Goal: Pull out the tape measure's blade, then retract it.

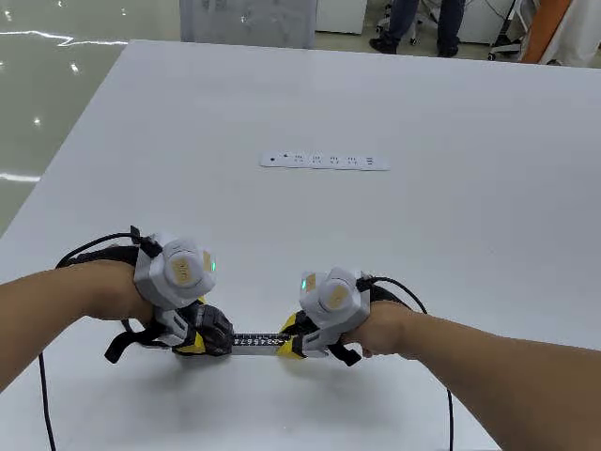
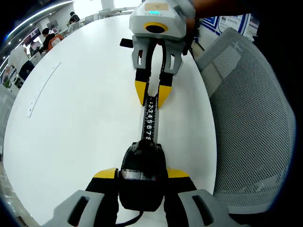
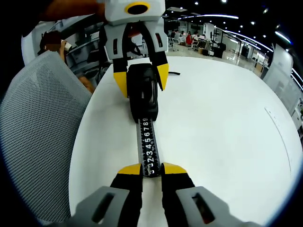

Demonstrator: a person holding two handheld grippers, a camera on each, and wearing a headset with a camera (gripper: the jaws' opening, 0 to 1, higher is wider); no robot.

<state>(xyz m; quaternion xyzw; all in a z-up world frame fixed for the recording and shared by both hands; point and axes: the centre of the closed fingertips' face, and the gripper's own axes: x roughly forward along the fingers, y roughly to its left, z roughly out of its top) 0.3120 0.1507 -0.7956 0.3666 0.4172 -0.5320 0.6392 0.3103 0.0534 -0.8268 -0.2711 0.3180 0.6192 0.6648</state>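
White table [image 1: 394,103] bears the tape measure [image 1: 214,330], case [image 3: 143,92] clenched in left gripper [image 2: 142,173], numbered blade [image 2: 148,124] in right gripper [image 3: 151,169].

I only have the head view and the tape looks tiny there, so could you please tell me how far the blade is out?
Observer: Only a short way. In the right gripper view the blade shows numerals up to 9 between the case and the right gripper.
Operator: Thank you. Is the right gripper actually shut on it?
Observer: Yes, its yellow-tipped fingers pinch the blade's end from both sides.
Operator: And the case?
Observer: In the left gripper view, the left gripper clamps the black case between its fingers, and the blade runs straight from it to the right gripper.
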